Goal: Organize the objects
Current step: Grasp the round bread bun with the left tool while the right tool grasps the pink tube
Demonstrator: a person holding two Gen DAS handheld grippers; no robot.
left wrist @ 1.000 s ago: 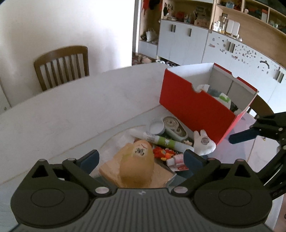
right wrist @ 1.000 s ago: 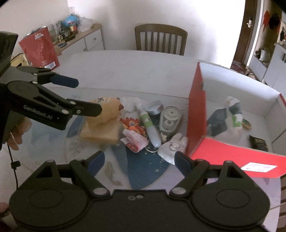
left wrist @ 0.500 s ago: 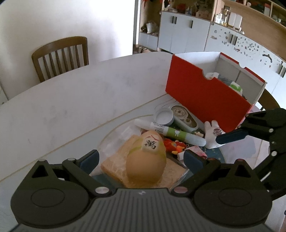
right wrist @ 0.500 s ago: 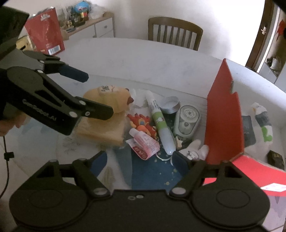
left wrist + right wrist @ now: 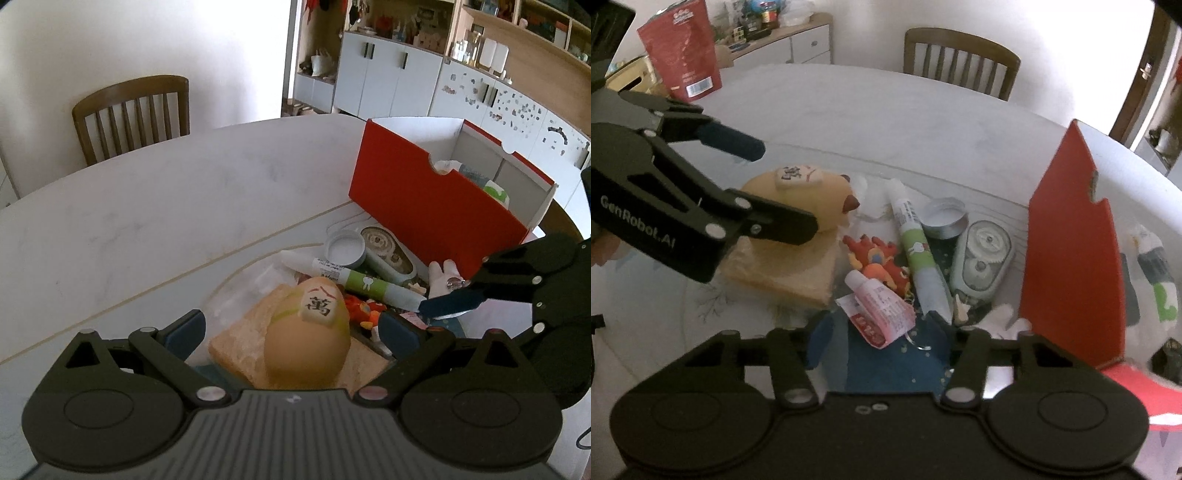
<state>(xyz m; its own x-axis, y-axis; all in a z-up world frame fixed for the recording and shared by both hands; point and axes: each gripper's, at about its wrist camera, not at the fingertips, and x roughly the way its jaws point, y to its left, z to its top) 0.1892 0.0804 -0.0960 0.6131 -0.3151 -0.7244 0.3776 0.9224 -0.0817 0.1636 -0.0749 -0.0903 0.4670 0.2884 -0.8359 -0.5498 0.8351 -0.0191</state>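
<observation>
Left gripper (image 5: 291, 328) is seen with jaws spread wide, nothing pinched; the tan plush toy (image 5: 308, 343) with a mahjong tile on its head lies between the two fingers, untouched as far as can be told, resting on a beige sponge-like block (image 5: 236, 350) directly ahead of the tool. Right gripper (image 5: 879, 328) is only partly spread, its jaws having just been closing; a small pink-and-white sachet tube (image 5: 877, 306) sits between and just ahead of the fingers, with the pads not seen pressing on it. Beyond the right tool's tips are found a red-orange toy figure (image 5: 877, 258), a green-and-white tube (image 5: 918, 254) lying lengthwise away from the tool, a round tin lid (image 5: 943, 218) and a grey-green tape dispenser (image 5: 984, 254). A small white plush (image 5: 1006, 317) is seen just beside the right finger, against the wall of the red box (image 5: 1071, 251), which stands to the right of the tool with packets already inside. Everything rests on a white table (image 5: 147, 221). A wooden chair (image 5: 133, 114) is visible far ahead of the left tool.
</observation>
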